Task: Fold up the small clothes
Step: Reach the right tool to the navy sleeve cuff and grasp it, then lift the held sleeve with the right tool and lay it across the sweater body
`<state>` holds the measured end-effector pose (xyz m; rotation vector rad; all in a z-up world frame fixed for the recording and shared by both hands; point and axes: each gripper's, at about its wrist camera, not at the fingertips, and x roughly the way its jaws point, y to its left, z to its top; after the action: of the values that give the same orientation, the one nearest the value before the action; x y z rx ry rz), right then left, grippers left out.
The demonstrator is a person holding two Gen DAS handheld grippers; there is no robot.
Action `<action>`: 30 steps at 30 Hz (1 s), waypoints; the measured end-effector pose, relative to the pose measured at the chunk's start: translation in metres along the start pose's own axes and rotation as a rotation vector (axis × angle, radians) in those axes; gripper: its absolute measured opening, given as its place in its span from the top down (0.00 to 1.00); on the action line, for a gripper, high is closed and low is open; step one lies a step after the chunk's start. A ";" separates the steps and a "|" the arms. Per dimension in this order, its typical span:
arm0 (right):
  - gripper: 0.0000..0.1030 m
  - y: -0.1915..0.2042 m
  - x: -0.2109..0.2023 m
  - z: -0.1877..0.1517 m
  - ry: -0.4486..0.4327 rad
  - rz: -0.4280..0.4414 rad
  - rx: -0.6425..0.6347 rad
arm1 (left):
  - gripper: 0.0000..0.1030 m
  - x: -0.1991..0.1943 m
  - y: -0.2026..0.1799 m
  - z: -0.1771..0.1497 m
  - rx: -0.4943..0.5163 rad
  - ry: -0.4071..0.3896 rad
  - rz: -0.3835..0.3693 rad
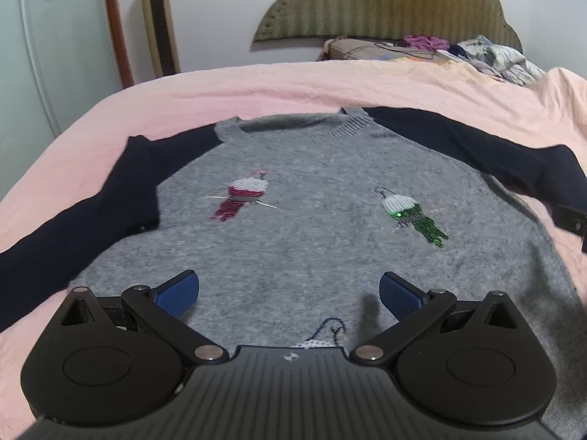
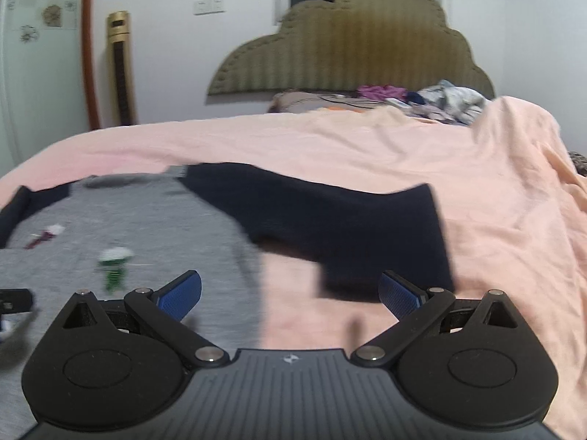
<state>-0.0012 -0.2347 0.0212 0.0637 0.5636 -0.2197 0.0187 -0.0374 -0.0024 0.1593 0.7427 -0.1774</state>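
A small grey sweater (image 1: pixel 301 227) with dark navy sleeves lies flat, front up, on a pink bedsheet (image 1: pixel 256 84). Two embroidered figures, one red (image 1: pixel 242 194) and one green (image 1: pixel 414 216), mark its chest. My left gripper (image 1: pixel 290 293) hovers open over the sweater's lower middle, blue pads wide apart and empty. In the right wrist view the sweater (image 2: pixel 128 227) is at the left and its right navy sleeve (image 2: pixel 348 227) stretches toward the centre. My right gripper (image 2: pixel 290 293) stands open just short of the sleeve's cuff end, over the sheet (image 2: pixel 403 146).
A pile of loose clothes (image 1: pixel 477 55) lies by the padded headboard (image 1: pixel 385 3) at the far end of the bed. A tall gold fan tower (image 1: pixel 157 18) stands against the wall at left. The other gripper's black tip (image 1: pixel 572 220) shows at the right edge.
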 end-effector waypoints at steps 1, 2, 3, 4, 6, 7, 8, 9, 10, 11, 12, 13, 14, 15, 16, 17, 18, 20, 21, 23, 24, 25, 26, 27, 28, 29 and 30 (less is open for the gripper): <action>0.00 -0.006 0.002 0.000 0.001 -0.023 -0.004 | 0.00 0.002 -0.002 0.000 0.009 0.004 -0.006; 0.00 -0.012 0.004 0.000 -0.005 -0.054 -0.014 | 0.00 0.003 -0.004 0.000 0.017 0.006 -0.008; 0.00 -0.015 0.007 -0.001 -0.006 -0.079 -0.025 | 0.00 0.004 -0.006 0.000 0.024 0.009 -0.008; 0.00 -0.017 0.010 -0.001 -0.002 -0.105 -0.042 | 0.00 0.006 -0.008 0.000 0.030 0.012 -0.010; 0.00 -0.018 0.022 -0.001 0.014 -0.150 -0.088 | 0.00 0.008 -0.012 0.000 0.046 0.014 -0.018; 0.00 -0.018 0.028 -0.001 0.021 -0.168 -0.109 | 0.00 0.009 -0.013 0.000 0.055 0.017 -0.019; 0.00 -0.019 0.034 -0.001 0.024 -0.182 -0.130 | 0.00 0.010 -0.014 -0.001 0.063 0.018 -0.016; 0.00 -0.021 0.038 -0.001 0.022 -0.195 -0.146 | 0.00 0.010 -0.015 -0.001 0.070 0.018 -0.012; 0.00 -0.022 0.041 -0.001 0.021 -0.205 -0.158 | 0.00 0.011 -0.015 -0.001 0.076 0.017 -0.006; 0.00 -0.024 0.043 -0.001 0.020 -0.202 -0.167 | 0.00 0.011 -0.015 -0.001 0.078 0.015 -0.002; 0.00 -0.026 0.043 -0.002 0.019 -0.192 -0.173 | 0.00 0.012 -0.015 0.000 0.078 0.017 -0.001; 0.00 -0.027 0.042 -0.003 0.017 -0.182 -0.176 | 0.00 0.013 -0.015 0.000 0.075 0.019 -0.002; 0.00 -0.027 0.041 -0.005 0.010 -0.178 -0.185 | 0.00 0.014 -0.015 0.001 0.071 0.021 -0.005; 0.00 -0.027 0.041 -0.007 0.005 -0.180 -0.200 | 0.00 0.015 -0.015 0.001 0.070 0.024 -0.007; 0.01 -0.024 0.040 -0.008 0.004 -0.183 -0.229 | 0.00 0.016 -0.016 0.002 0.070 0.027 -0.009; 0.09 -0.020 0.041 -0.011 0.001 -0.185 -0.266 | 0.00 0.017 -0.017 0.002 0.073 0.030 -0.010; 0.22 -0.015 0.039 -0.013 -0.007 -0.189 -0.301 | 0.00 0.017 -0.018 0.002 0.077 0.031 -0.011; 0.43 -0.007 0.039 -0.016 -0.006 -0.206 -0.361 | 0.00 0.018 -0.019 0.001 0.084 0.031 -0.011; 0.50 -0.006 0.039 -0.017 -0.006 -0.210 -0.376 | 0.00 0.018 -0.019 0.001 0.085 0.030 -0.011; 0.71 -0.004 0.041 -0.018 -0.001 -0.219 -0.392 | 0.00 0.018 -0.018 0.001 0.082 0.031 -0.013; 0.88 -0.006 0.041 -0.018 -0.002 -0.227 -0.393 | 0.00 0.018 -0.017 0.001 0.079 0.032 -0.013; 0.92 -0.007 0.040 -0.018 -0.010 -0.241 -0.393 | 0.00 0.019 -0.016 0.002 0.077 0.033 -0.012; 0.92 -0.009 0.038 -0.017 -0.022 -0.257 -0.400 | 0.00 0.019 -0.015 0.002 0.075 0.033 -0.011; 0.92 -0.012 0.035 -0.016 -0.032 -0.268 -0.416 | 0.00 0.019 -0.015 0.002 0.073 0.034 -0.011; 0.93 -0.015 0.033 -0.015 -0.041 -0.285 -0.436 | 0.00 0.019 -0.014 0.002 0.070 0.036 -0.011; 0.93 -0.018 0.031 -0.013 -0.050 -0.314 -0.464 | 0.00 0.020 -0.014 0.002 0.067 0.038 -0.012; 0.93 -0.022 0.031 -0.012 -0.059 -0.351 -0.501 | 0.00 0.020 -0.013 0.002 0.065 0.039 -0.014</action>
<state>0.0128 -0.2602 -0.0056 -0.5298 0.5550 -0.4139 0.0316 -0.0527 -0.0152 0.2198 0.7772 -0.2128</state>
